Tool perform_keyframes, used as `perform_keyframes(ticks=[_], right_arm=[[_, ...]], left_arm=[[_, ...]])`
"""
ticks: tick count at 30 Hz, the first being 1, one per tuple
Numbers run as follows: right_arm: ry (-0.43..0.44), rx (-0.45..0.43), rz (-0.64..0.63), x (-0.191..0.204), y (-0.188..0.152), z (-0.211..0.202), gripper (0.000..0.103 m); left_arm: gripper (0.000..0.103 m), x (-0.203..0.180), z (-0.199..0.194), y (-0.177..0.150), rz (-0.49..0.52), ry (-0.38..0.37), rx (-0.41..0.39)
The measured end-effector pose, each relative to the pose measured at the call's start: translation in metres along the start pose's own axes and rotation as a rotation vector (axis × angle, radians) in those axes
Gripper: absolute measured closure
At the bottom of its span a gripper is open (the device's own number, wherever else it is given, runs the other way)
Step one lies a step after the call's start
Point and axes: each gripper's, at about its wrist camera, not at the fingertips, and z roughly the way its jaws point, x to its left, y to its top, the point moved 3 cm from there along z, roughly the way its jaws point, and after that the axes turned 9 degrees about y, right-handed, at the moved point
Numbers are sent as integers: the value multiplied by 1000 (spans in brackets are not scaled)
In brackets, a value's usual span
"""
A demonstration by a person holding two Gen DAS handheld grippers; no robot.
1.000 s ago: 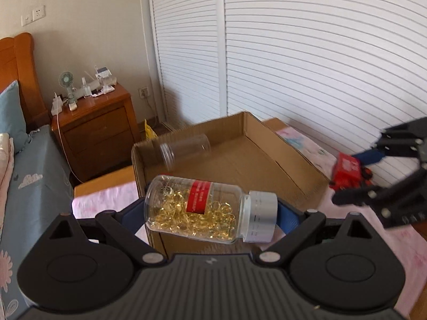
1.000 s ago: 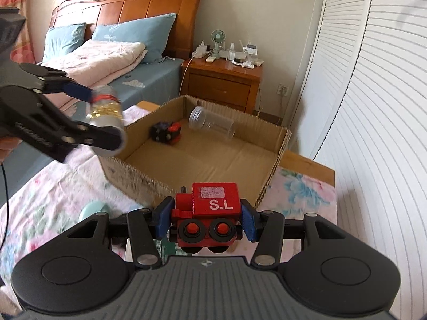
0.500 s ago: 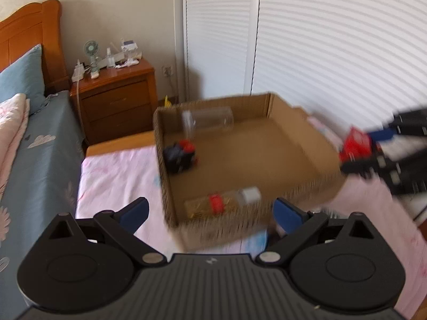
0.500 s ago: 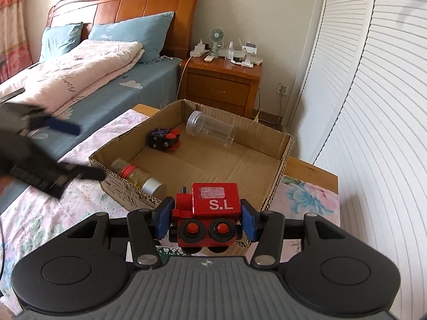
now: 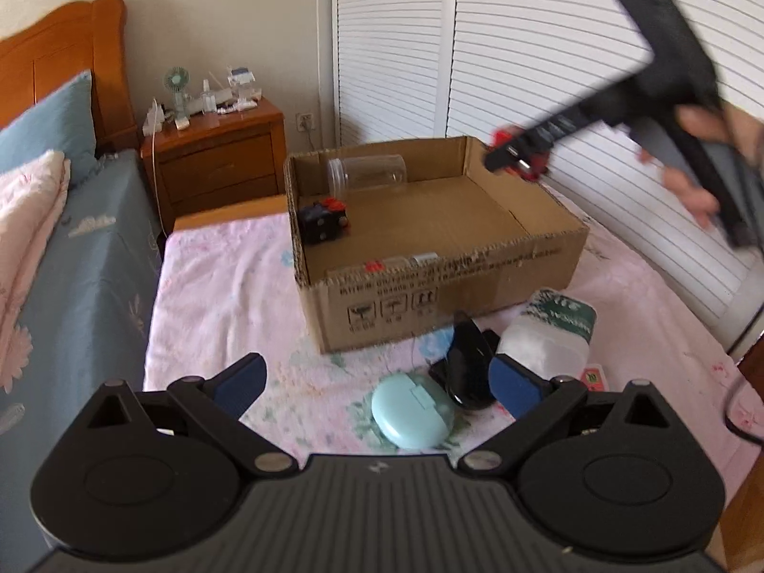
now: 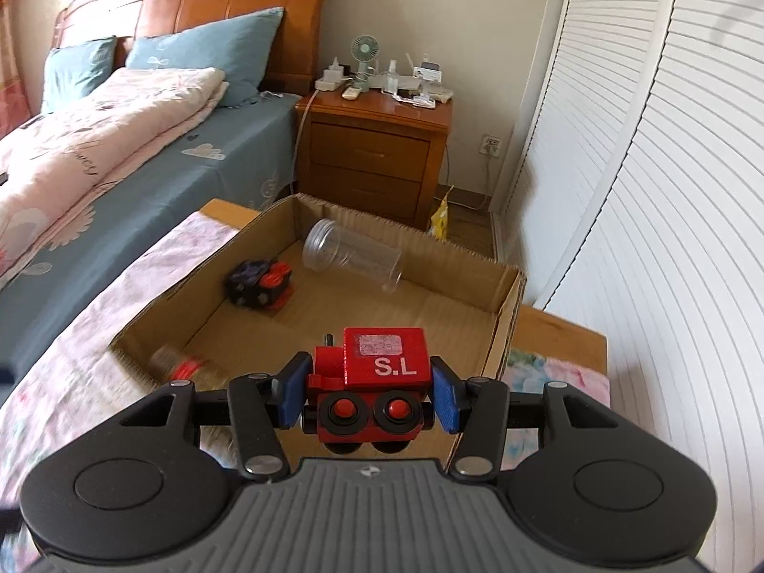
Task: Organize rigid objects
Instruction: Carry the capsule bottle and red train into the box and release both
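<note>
My right gripper (image 6: 367,394) is shut on a red toy train (image 6: 377,389) marked "S.L", held over the near right part of the open cardboard box (image 6: 508,305). From the left wrist view that gripper (image 5: 518,157) hangs blurred above the box's (image 5: 444,296) far right corner. Inside lie a clear plastic jar (image 6: 353,255), a black and red toy (image 6: 260,284) and a capsule bottle (image 6: 179,365) against the near wall. My left gripper (image 5: 377,382) is open and empty, low over the pink cloth, just behind a mint green case (image 5: 413,410) and a black object (image 5: 465,365).
A white bottle with a green label (image 5: 549,334) lies right of the black object. A bed with blue pillows (image 6: 205,57) and a wooden nightstand (image 6: 377,157) stand behind the box. White louvred doors (image 6: 644,191) line the right side. A person's hand (image 5: 697,167) holds the right gripper.
My left gripper let go of the capsule bottle into the box, opened, and drew back and down toward the mint case. The right gripper carried the red train in over the box.
</note>
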Motion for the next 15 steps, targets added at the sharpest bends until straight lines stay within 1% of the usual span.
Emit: perform_keyframes(ticks=[3,6,7,8,9,10,12,15], right_arm=[[-14,16,21,-10,14,18,46],[-44,22,38,-20,28,34,46],[-55,18,42,-23,31,38,44],[-68,10,46,-26,34,42,32],[-83,2,55,-29,36,44,23],[-97,-7,65,-32,38,46,2],[-108,-30,81,-35,39,44,0],[-104,-8,101,-34,33,43,0]], left_arm=[[4,2,-2,-7,-24,-22,13],[4,5,-3,-13,-41,-28,20],[4,7,-3,-14,-45,-26,24],[4,8,-2,-16,-50,-23,27],[4,10,-1,-17,-55,-23,28],[4,12,-1,-17,-63,-21,30],[4,15,0,-18,-76,-19,30],[4,18,1,-20,-87,-24,33]])
